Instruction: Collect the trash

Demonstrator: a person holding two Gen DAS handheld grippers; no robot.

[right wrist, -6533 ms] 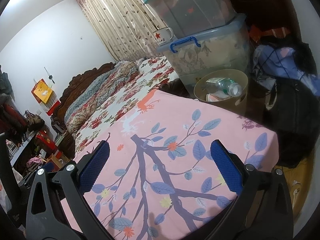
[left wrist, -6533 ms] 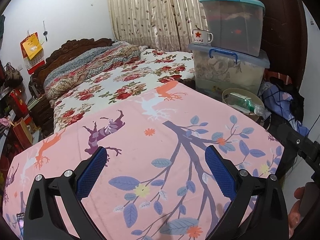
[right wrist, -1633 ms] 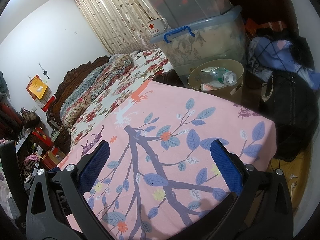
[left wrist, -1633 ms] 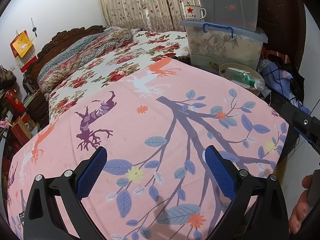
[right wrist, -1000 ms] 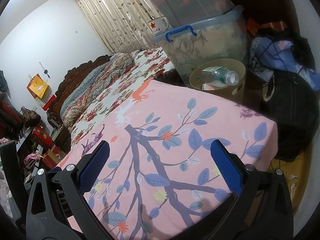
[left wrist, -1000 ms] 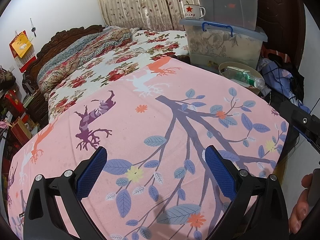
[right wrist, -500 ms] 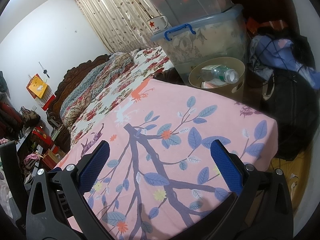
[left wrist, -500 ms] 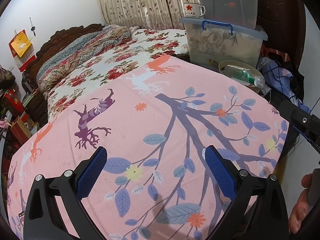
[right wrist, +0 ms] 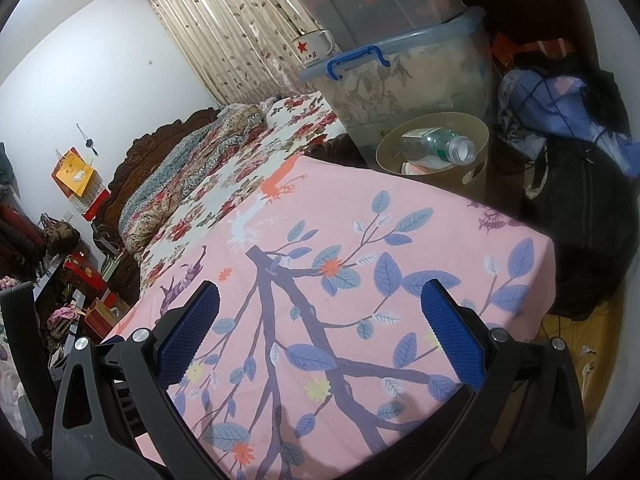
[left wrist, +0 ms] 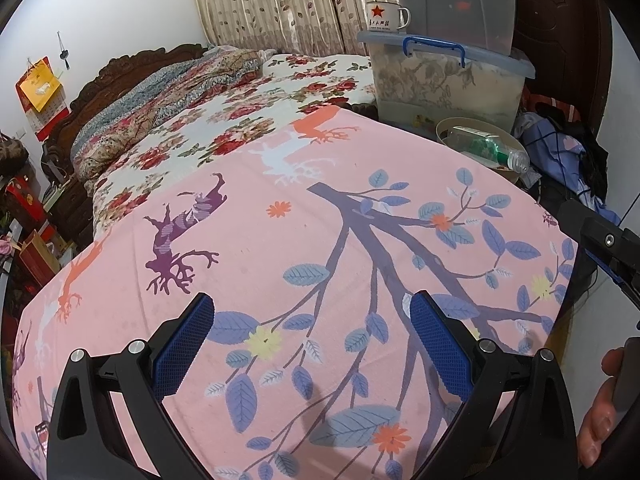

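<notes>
Both hand-held grippers, left (left wrist: 310, 344) and right (right wrist: 320, 326), hover released and empty above the pink bedspread (left wrist: 320, 240). Plastic bottle (right wrist: 434, 146) lies in the bin (right wrist: 476, 176) beyond the bedspread's far corner.

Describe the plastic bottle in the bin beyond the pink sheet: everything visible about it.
The plastic bottle is clear, seemingly empty and uncapped, its open mouth pointing right. It carries a green and white label around its body. It lies tilted on its side across the top of the round tan waste bin, neck resting near the rim, over pale paper scraps. The bin stands below the stacked storage boxes. Neither set of tongs touches it.
</notes>
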